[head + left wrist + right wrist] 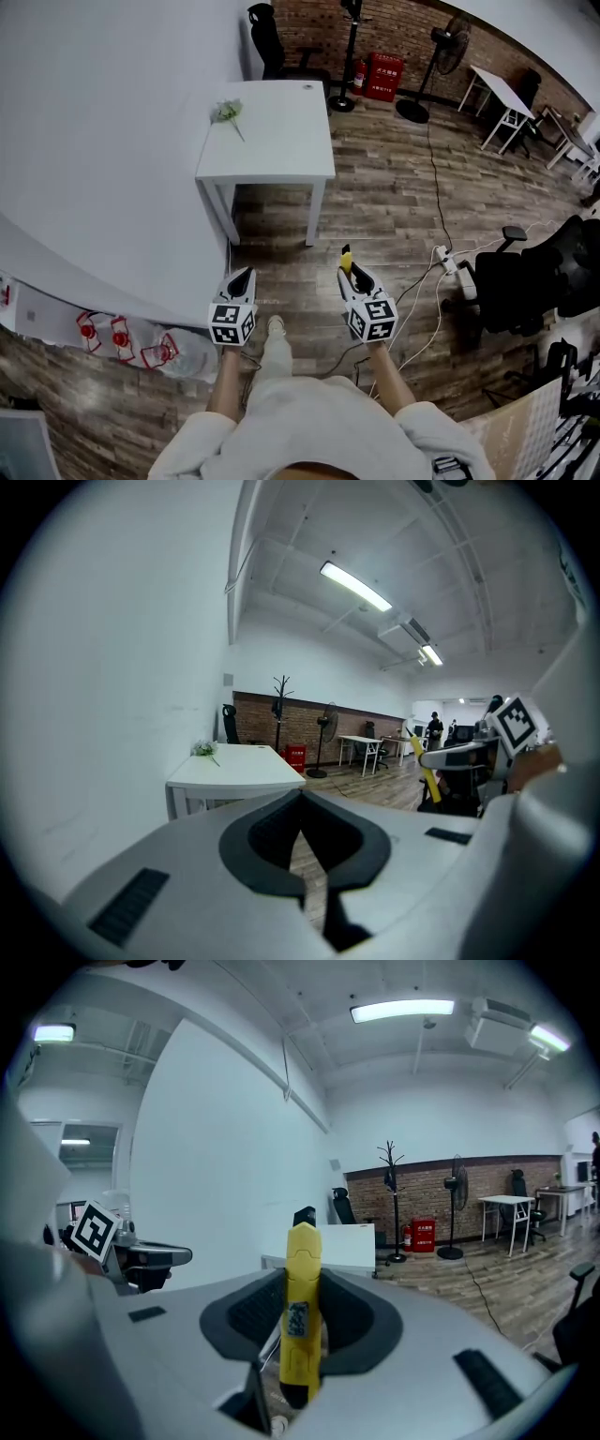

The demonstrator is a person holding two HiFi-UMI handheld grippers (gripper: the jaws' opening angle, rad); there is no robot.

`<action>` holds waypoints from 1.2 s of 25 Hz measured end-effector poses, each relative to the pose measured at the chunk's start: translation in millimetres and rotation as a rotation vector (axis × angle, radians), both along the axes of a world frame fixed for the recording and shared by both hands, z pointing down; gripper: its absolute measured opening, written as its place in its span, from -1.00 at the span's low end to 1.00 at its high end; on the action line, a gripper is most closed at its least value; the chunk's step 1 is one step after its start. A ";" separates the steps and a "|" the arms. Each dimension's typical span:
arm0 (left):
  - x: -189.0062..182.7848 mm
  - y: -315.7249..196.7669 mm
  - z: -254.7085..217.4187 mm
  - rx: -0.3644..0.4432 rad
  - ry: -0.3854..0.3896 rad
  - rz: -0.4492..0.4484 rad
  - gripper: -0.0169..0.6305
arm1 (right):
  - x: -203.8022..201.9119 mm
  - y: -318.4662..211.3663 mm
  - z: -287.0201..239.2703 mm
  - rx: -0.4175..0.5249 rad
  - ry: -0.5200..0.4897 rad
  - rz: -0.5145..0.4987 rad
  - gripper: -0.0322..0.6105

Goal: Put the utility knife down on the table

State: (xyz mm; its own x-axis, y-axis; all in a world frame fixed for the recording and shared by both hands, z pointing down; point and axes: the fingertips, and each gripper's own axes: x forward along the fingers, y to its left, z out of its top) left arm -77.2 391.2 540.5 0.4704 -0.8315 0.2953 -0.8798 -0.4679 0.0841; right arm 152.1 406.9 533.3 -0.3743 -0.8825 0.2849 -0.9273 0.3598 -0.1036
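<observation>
Yellow utility knife (302, 1321) is clamped upright between the jaws of the right gripper (354, 275), tip sticking out past them. It is held in the air over the wood floor (394, 206), short of the white table (272, 150) and well apart from its tabletop. Left gripper (241, 278) is level with the right one, also short of the table; its jaws are together at the tips with nothing between. On the tabletop's far left corner lies a small flower sprig (228, 112). Beyond the table, by the brick wall, stands a red box (383, 77); contents can't be made out.
</observation>
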 end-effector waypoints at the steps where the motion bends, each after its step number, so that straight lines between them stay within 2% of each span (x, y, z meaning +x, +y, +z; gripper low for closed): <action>1: -2.9 -13.3 0.7 -0.003 0.003 0.004 -0.93 | -3.8 -12.3 0.0 -0.004 0.003 0.002 -0.55; 19: -64.2 -269.3 -22.3 0.024 0.039 0.065 -0.93 | -69.8 -249.9 -26.3 0.018 0.036 0.048 -0.55; 24: -75.8 -320.2 -22.3 0.033 0.037 0.084 -0.93 | -80.5 -293.1 -23.5 0.022 0.046 0.063 -0.55; 30: -80.2 -353.5 -17.4 0.026 0.028 0.092 -0.93 | -83.0 -326.0 -11.4 0.001 0.045 0.069 -0.55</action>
